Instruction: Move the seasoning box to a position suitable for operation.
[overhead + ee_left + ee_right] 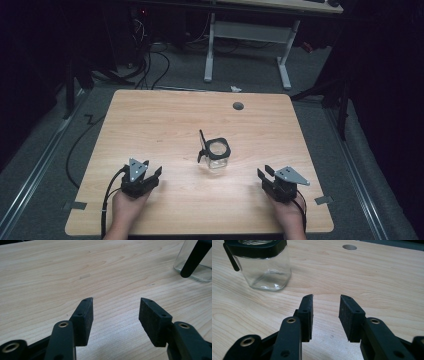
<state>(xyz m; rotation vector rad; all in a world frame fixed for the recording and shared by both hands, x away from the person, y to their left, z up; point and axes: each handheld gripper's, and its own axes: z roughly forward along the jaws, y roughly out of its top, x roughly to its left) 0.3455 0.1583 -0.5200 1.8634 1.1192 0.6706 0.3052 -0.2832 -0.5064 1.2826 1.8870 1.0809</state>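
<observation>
Wooden table (150, 125); glass jar (218, 155) upright, mouth up.

the left gripper (115, 312) hung low over the wooden table (62, 272), its jaws apart with nothing between them. far right stood a clear glass jar (193, 270), a black handle (195, 258) hanging down its side.

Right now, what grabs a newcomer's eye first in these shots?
The clear glass jar with a black collar and a black handle sticking up at its side, standing alone near the middle of the wooden table. Next, the two hand-held tongs flanking it near the front edge: the left gripper and the right gripper, both open and holding nothing. A small round hole sits near the table's far edge.
</observation>
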